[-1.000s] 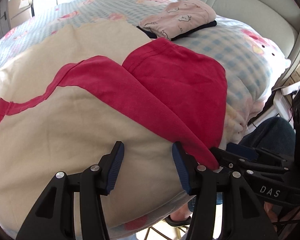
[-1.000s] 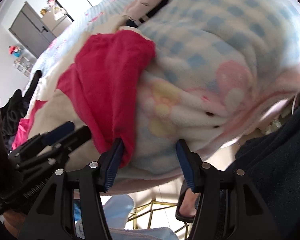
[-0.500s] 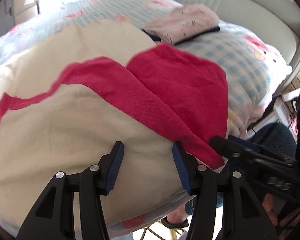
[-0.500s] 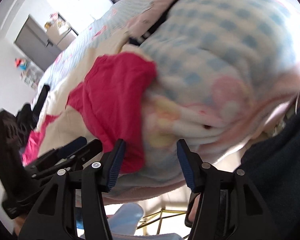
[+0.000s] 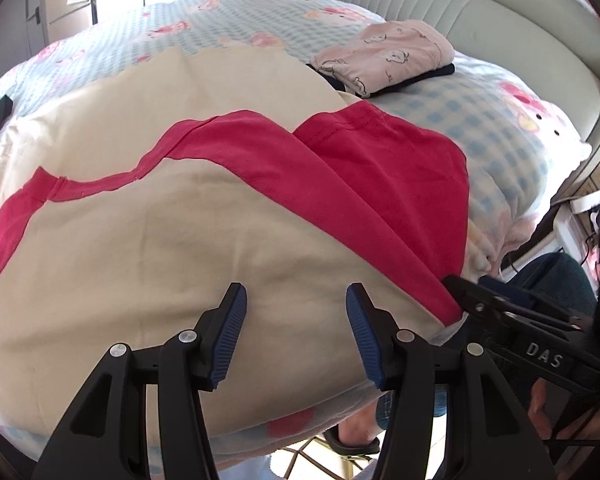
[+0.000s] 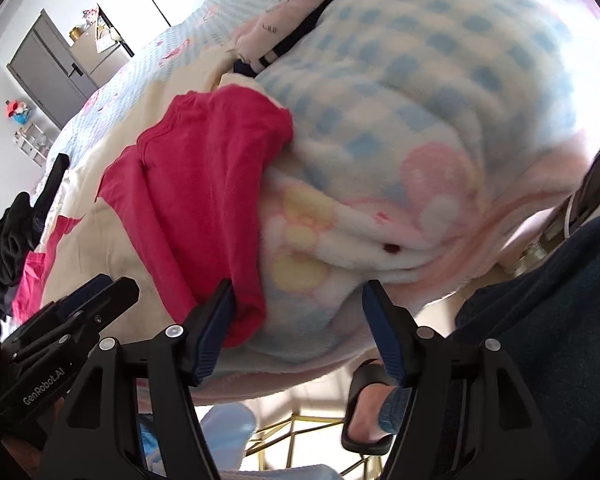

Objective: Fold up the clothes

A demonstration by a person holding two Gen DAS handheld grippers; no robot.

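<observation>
While the cream-and-red shirt (image 5: 148,240) lies spread on the bed (image 5: 500,128), the left gripper (image 5: 296,334) hovers spread over its near hem, pinching nothing. The right gripper (image 6: 298,328) is opening, the shirt's red corner at nine o'clock beside one pad.

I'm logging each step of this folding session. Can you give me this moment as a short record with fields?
surface: bed with checked fleece blanket
garment: cream and red shirt, spread flat
red sleeve: at the bed's near edge
folded pile: pink printed garment, beyond the shirt
left hand-held gripper: open over the cream cloth
right hand-held gripper: opening at the sleeve's end
</observation>
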